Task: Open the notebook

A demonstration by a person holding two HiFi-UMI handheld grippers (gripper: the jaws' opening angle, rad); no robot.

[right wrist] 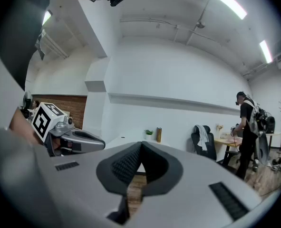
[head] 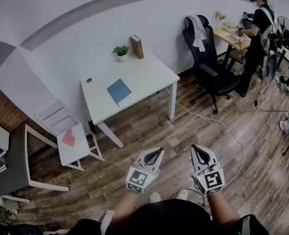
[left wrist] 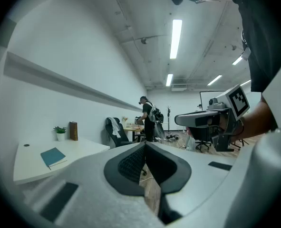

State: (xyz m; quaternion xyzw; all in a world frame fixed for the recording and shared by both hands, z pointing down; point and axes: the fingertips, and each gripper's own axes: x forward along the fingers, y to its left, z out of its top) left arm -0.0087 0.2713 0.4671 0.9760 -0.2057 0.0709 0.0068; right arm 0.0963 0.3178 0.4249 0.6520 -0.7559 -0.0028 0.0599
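Head view: my left claw [head: 159,151] and right claw [head: 194,147] hover low in the frame. The blue notebook [head: 119,91] lies closed on the white table [head: 149,72], upper centre.

Left gripper view: my jaws are clenched on nothing, and the notebook sits at lower left.

Right gripper view: my jaws are clenched, empty.

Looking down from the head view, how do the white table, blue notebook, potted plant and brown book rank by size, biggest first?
1. white table
2. blue notebook
3. brown book and potted plant: these look about alike, so I won't rank them.
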